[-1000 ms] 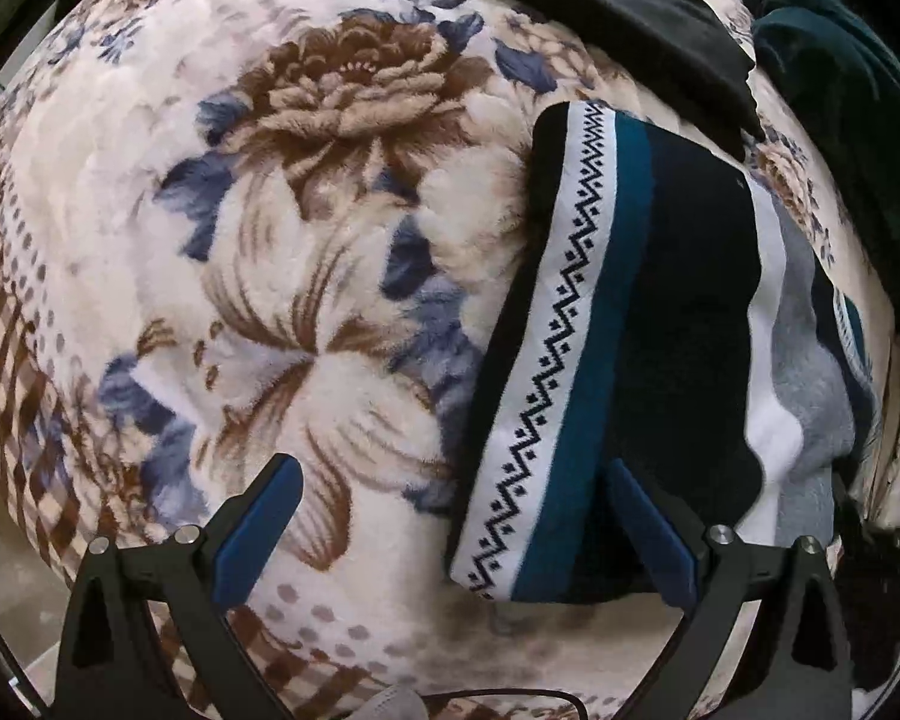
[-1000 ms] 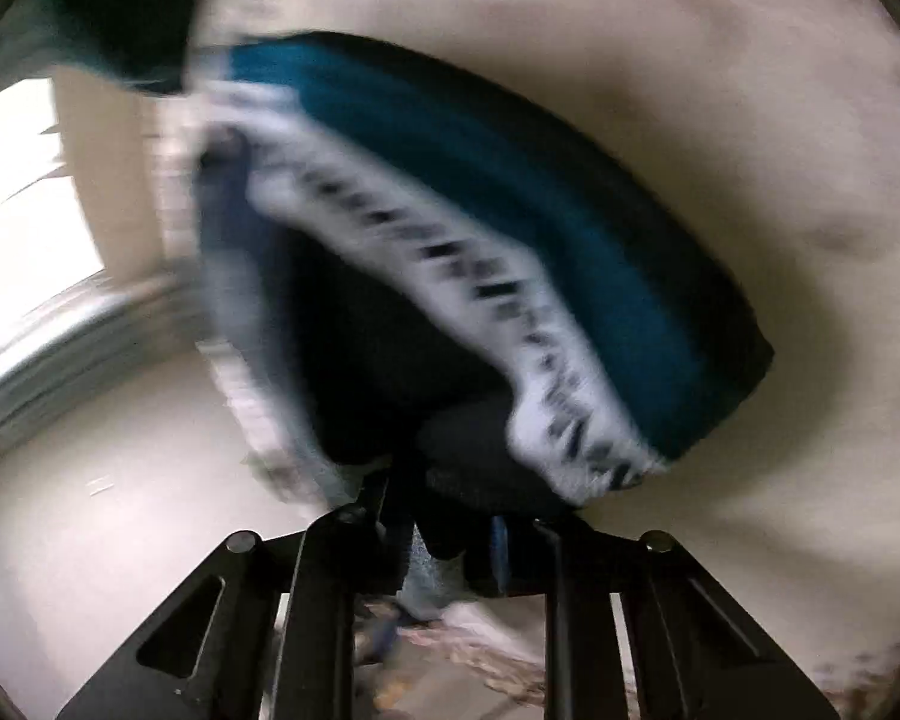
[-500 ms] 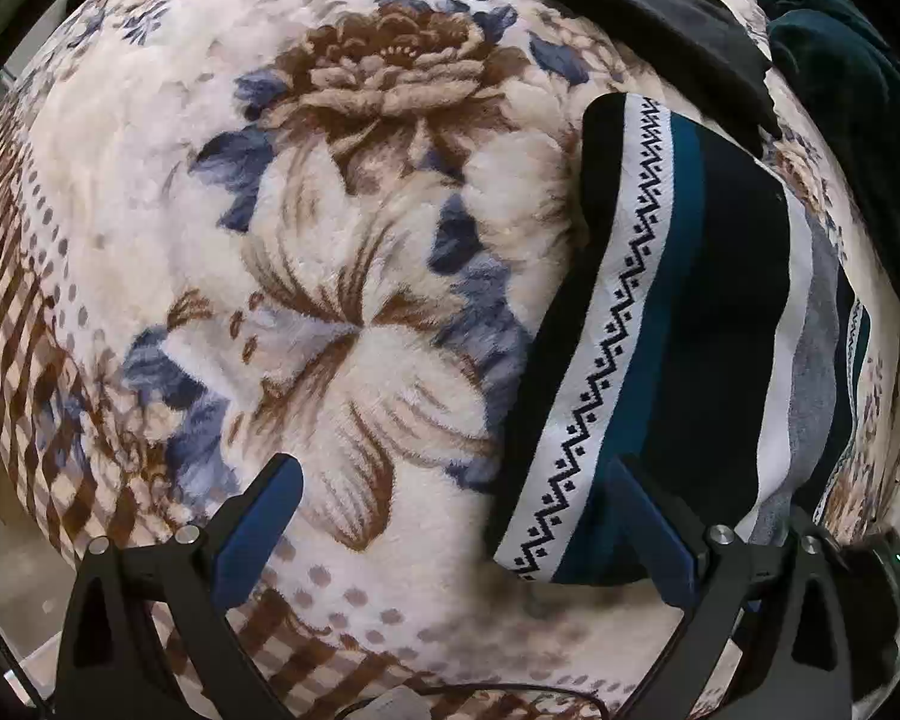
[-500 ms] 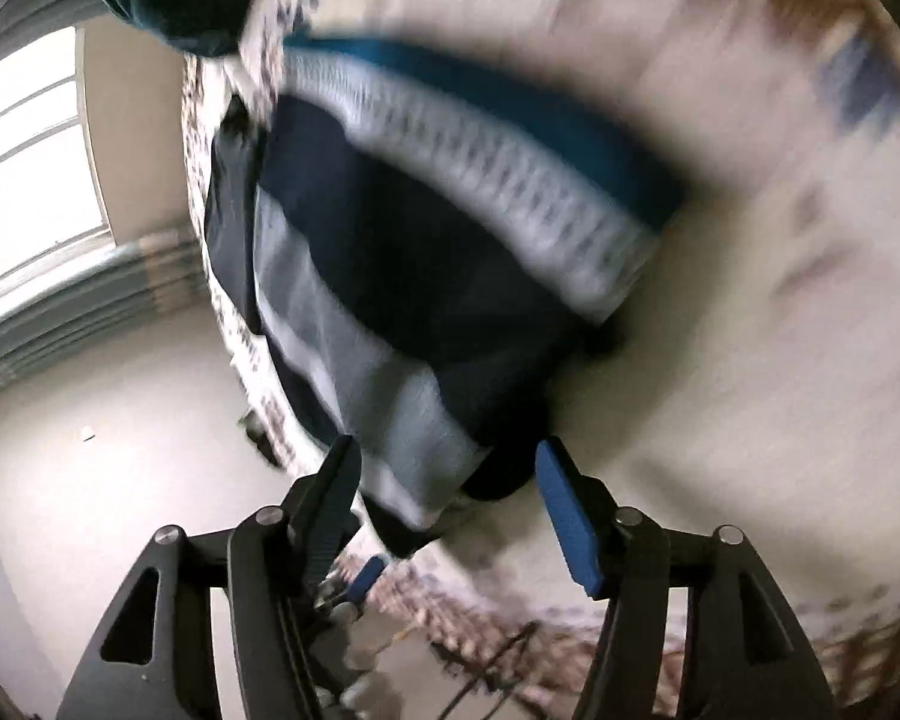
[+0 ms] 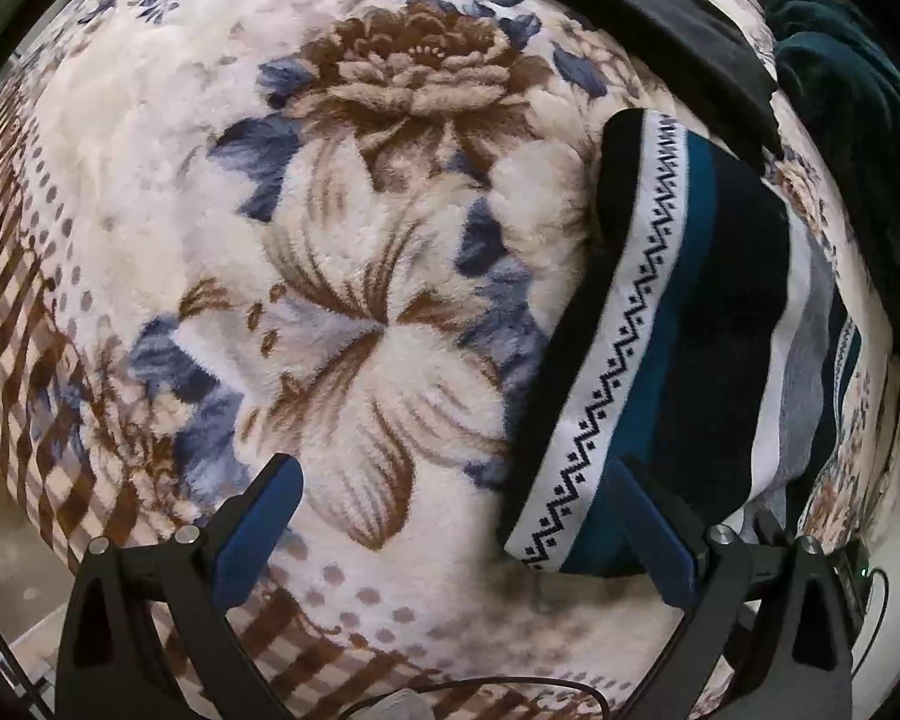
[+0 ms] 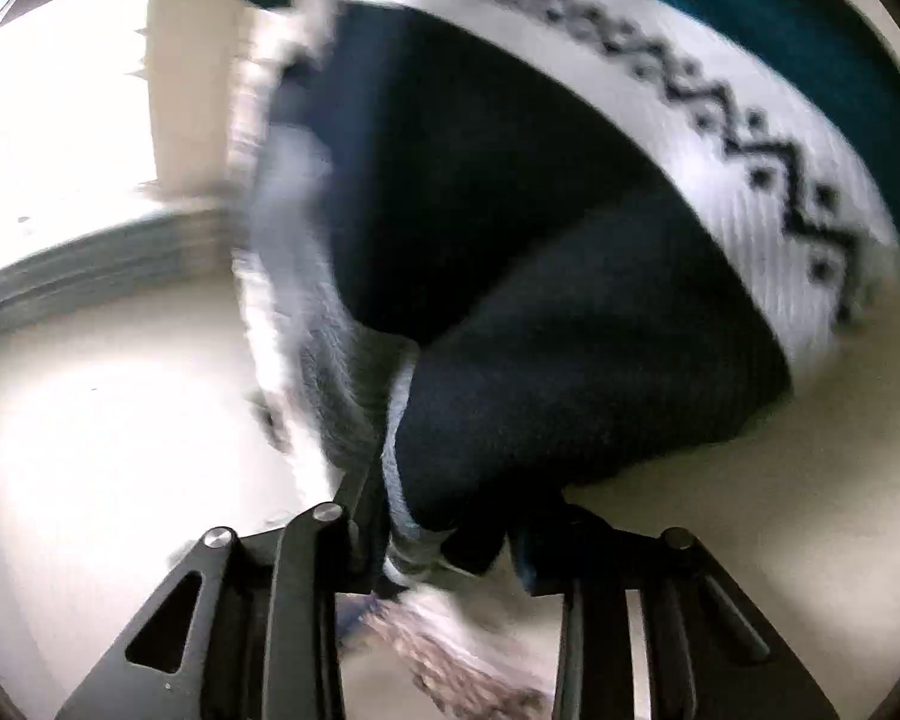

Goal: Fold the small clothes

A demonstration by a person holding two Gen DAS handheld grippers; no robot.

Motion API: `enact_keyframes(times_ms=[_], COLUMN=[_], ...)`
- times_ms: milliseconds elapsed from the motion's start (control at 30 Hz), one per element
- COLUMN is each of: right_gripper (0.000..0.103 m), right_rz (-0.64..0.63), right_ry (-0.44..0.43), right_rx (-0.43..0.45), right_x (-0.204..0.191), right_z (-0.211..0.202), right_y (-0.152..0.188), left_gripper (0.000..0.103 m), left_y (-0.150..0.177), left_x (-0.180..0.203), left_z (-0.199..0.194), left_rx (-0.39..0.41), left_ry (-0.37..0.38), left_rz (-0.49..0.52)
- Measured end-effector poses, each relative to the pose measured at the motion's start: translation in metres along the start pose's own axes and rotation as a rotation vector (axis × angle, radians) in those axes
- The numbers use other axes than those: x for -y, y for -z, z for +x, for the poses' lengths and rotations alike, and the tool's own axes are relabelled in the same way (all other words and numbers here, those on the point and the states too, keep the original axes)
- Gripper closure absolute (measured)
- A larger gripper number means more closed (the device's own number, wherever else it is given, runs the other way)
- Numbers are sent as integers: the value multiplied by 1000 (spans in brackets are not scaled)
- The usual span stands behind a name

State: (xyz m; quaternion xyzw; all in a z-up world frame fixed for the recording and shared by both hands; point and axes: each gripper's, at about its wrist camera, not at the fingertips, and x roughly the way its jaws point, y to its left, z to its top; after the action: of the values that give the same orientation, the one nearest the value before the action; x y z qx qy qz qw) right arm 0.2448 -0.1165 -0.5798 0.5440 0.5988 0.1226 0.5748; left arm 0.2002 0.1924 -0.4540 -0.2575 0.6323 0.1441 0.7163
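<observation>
Floral fleece blanket [image 5: 342,276] covers the soft surface on which the work is done. Over its left part, the left tongs [image 5: 450,534] are held wide open and empty, apparently kept ready to pin or take an edge. To their right, the striped garment [image 5: 678,324] is laid on the blanket, already doubled, with its zigzag band [image 5: 618,348] turned toward the left tongs. A black cloth [image 5: 630,18] is seen beyond it, and a teal cloth [image 5: 858,138] at the far right. At the garment's right end, the right tongs [image 6: 444,540] are closed on a bunched corner, seemingly so that a further fold can be drawn across. That view is blurred.
</observation>
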Motion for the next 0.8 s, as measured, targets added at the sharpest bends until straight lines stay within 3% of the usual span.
enact_keyframes(times_ms=[100, 200, 233, 300, 333, 367, 533, 567, 633, 667, 733, 800], right_gripper=[47, 46, 46, 49, 59, 95, 95, 95, 95, 90, 83, 49], right_rz=[23, 35, 46, 102, 124, 140, 13, -13, -33, -30, -4, 1], right_ry=[9, 16, 9, 7, 2, 2, 121, 195, 250, 265, 244, 171], right_rx=[9, 128, 154, 233, 262, 278, 350, 326, 269, 254, 202, 139], right_x=[1, -4, 16, 25, 30, 33, 4, -3, -9, -5, -5, -10], right_z=[-26, -60, -81, -100, -111, -115, -149, -149, -139, -140, -130, -115], right_y=[3, 3, 15, 2, -10, -15, -14, -17, -20, -22, -16, -3], left_gripper=[0, 0, 0, 0, 0, 0, 0, 0, 0, 0, 0, 0], left_y=[-1, 1, 2, 4, 6, 8, 18, 19, 20, 20, 20, 20], left_x=[5, 19, 24, 30, 34, 38, 46, 46, 43, 42, 35, 29], left_z=[-6, -5, -2, 3, 5, 6, 12, 12, 8, 7, 2, -1], left_rx=[14, 23, 23, 22, 20, 20, 5, 6, 16, 19, 26, 30], left_ry=[8, 9, 2, -9, -10, -15, -17, -23, -30, -32, -41, -45], left_rz=[24, 69, 79, 98, 109, 114, 134, 135, 124, 119, 103, 92])
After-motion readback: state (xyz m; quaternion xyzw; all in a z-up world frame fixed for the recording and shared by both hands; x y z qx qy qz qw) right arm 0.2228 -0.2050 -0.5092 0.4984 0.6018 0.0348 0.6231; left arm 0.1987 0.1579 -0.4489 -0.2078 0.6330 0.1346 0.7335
